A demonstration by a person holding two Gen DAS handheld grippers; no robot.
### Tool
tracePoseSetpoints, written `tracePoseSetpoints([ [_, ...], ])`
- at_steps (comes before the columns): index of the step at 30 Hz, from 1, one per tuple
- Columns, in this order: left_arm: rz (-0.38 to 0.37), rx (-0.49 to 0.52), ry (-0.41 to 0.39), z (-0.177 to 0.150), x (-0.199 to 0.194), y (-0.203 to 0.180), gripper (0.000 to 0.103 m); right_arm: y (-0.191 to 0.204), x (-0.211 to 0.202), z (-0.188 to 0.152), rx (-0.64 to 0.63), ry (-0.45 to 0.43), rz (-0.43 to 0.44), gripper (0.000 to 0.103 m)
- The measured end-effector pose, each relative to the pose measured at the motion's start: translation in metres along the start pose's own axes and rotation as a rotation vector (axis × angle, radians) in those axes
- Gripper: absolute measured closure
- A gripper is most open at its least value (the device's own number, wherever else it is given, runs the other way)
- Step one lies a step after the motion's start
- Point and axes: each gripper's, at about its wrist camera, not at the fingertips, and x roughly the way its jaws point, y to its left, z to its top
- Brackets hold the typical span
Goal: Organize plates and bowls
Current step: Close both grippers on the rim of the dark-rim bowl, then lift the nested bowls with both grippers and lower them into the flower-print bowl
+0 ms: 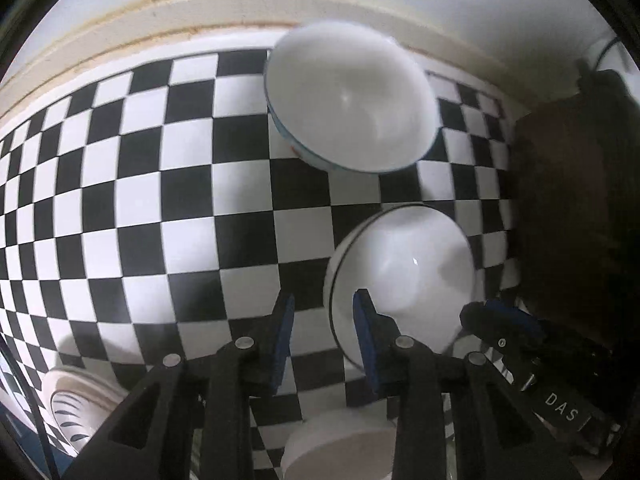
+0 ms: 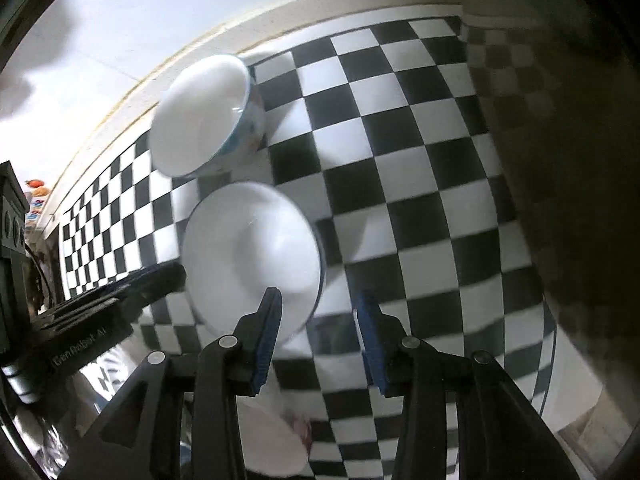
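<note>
Two bowls: we count a patterned bowl [image 1: 348, 96] near the far edge of the checkered cloth [image 1: 140, 184] and a plain white bowl [image 1: 400, 276] closer to us; they sit near each other, not nested, both upright.
Patterned bowl: blue rim, coloured marks on its outer wall; it sits close to the cream border of the table [image 1: 120, 20]; untouched.
Plain white bowl: dark line at the rim; in the left wrist view its near rim lies between the blue pads [image 1: 366, 340], one inside the bowl and one outside.
Left gripper [image 1: 322, 336]: we find it spread wide around that rim; not yet closed on it.
Right gripper [image 2: 318, 340]: parted and holding nothing; its left pad shows in front of the same bowl's rim; whether it touches we cannot tell.
Other ware: a ribbed plate [image 1: 76, 408] at lower left and a pale round dish [image 1: 336, 444] below the fingers; blurred.
Dark mass [image 1: 576, 208]: at the right edge; we cannot identify it.
Step in hand: we judge this the approach to grasp the plain white bowl.
Next move: we would close the left pads on the rim, lift it level, then stack it with the patterned bowl; the glazed rim may slip.
</note>
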Motion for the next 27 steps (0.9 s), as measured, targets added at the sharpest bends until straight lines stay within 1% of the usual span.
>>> tracePoseSetpoints([
  [3, 0.001, 0.008, 0.036, 0.006, 0.015, -0.002, 0.075, -0.003, 0.019, 0.014, 0.016, 0.032, 0.007, 0.061],
  [4, -0.001, 0.010, 0.053, 0.006, 0.021, -0.002, 0.075, -0.005, 0.022, 0.014, 0.018, 0.038, 0.007, 0.061],
  [6, -0.016, -0.008, 0.089, 0.007, 0.031, 0.001, 0.075, -0.008, 0.031, 0.017, 0.028, 0.054, 0.021, 0.061],
  [8, -0.035, -0.031, 0.100, 0.007, 0.037, 0.004, 0.075, -0.011, 0.037, 0.019, 0.037, 0.068, 0.028, 0.062],
  [9, -0.045, -0.037, 0.094, 0.007, 0.037, 0.006, 0.076, -0.013, 0.040, 0.021, 0.042, 0.070, 0.035, 0.066],
  [10, -0.048, -0.034, 0.085, 0.007, 0.037, 0.006, 0.077, -0.016, 0.041, 0.021, 0.043, 0.070, 0.040, 0.074],
  [11, -0.040, -0.027, 0.077, 0.006, 0.037, 0.006, 0.083, -0.016, 0.043, 0.022, 0.047, 0.073, 0.044, 0.077],
  [12, -0.040, -0.024, 0.074, 0.006, 0.037, 0.006, 0.088, -0.018, 0.044, 0.022, 0.051, 0.076, 0.049, 0.081],
  [13, -0.049, -0.023, 0.075, 0.006, 0.038, 0.007, 0.089, -0.019, 0.046, 0.024, 0.054, 0.079, 0.055, 0.088],
  [14, -0.054, -0.024, 0.076, 0.005, 0.038, 0.006, 0.091, -0.020, 0.047, 0.024, 0.056, 0.081, 0.057, 0.091],
  [16, -0.071, -0.016, 0.077, 0.004, 0.036, 0.005, 0.092, -0.020, 0.050, 0.023, 0.057, 0.080, 0.065, 0.095],
  [17, -0.074, -0.007, 0.075, 0.003, 0.035, 0.003, 0.092, -0.017, 0.050, 0.020, 0.057, 0.076, 0.061, 0.095],
  [19, -0.040, 0.025, 0.058, 0.001, 0.033, -0.005, 0.092, -0.015, 0.050, 0.019, 0.045, 0.072, 0.047, 0.095],
  [21, -0.024, 0.039, 0.056, -0.001, 0.032, -0.007, 0.092, -0.012, 0.050, 0.016, 0.039, 0.074, 0.037, 0.095],
  [27, 0.003, 0.037, 0.045, -0.009, 0.024, -0.010, 0.092, -0.003, 0.047, 0.008, 0.024, 0.066, 0.049, 0.095],
])
